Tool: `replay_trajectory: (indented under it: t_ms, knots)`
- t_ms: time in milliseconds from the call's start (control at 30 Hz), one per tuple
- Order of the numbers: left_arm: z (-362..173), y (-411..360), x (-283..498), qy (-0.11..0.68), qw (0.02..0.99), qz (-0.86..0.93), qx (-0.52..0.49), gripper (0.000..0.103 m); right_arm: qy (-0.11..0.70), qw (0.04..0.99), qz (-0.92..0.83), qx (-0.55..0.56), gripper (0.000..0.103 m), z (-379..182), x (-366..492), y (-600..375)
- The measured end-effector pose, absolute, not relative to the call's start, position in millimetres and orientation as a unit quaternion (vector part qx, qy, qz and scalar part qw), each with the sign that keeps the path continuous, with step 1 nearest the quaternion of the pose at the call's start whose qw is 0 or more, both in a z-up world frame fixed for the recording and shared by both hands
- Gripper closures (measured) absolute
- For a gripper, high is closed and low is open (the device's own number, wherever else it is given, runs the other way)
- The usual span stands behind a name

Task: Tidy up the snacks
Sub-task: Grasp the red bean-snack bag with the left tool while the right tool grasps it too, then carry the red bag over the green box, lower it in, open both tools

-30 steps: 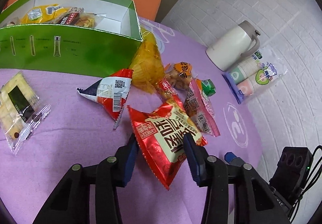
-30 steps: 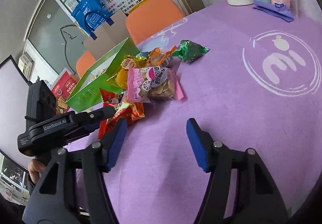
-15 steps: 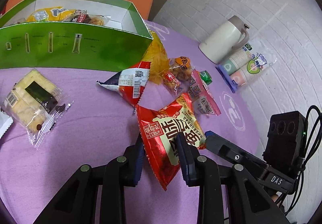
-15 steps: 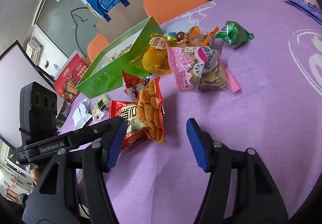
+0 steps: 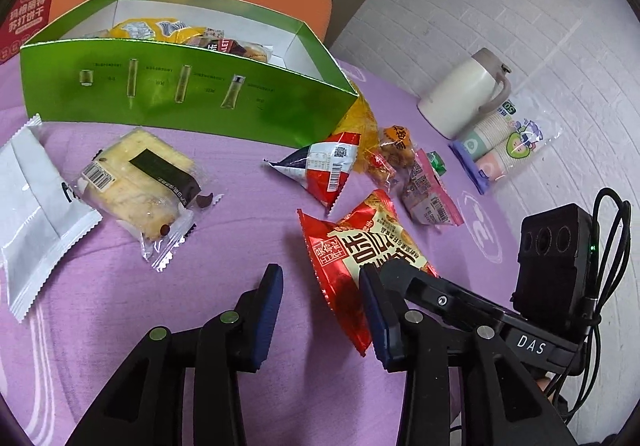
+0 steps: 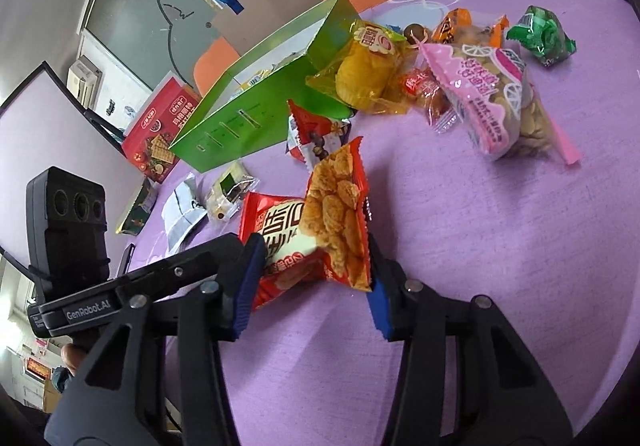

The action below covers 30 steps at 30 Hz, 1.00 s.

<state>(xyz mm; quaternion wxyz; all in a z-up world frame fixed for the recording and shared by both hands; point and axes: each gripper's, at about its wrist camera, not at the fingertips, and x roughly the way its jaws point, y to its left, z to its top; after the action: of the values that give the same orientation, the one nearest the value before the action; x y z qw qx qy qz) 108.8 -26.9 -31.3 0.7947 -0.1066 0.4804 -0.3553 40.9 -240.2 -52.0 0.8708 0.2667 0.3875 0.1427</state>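
Between R gripper (image 6: 316,274) pads: crinkly red packet (image 6: 312,230)

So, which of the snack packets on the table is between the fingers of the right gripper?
The red packet with fried pieces pictured on it. It alone sits between the right gripper fingers; the pink biscuit bag and the others lie farther away.

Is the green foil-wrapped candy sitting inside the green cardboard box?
No, the green foil-wrapped candy lies on the purple tablecloth, apart from the green cardboard box.
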Motion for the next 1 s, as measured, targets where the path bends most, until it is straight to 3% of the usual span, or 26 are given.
replay_trajectory:
  t_ms: [400,500,600,1000]
  knots:
    - [-35.8,-37.5,106.6,0.489,0.783,-0.368,-0.114,0.063,0.383,0.881,0.120,0.251,0.054,-41.0,28.6,-246.1]
    - [-37.6,-40.7,105.5,0.489,0.783,-0.369,-0.112,0.063,0.389,0.879,0.126,0.245,0.064,-45.1,30.5,-242.4]
    - [-36.6,-46.4,103.3,0.487,0.781,-0.375,-0.114,0.072,0.386,0.884,0.124,0.231,0.067,-42.1,30.0,-236.3]
    - [32.9,-29.5,129.5,0.403,0.819,-0.384,-0.137,0.072,0.309,0.924,0.153,0.167,0.069,31.5,62.0,-221.7]
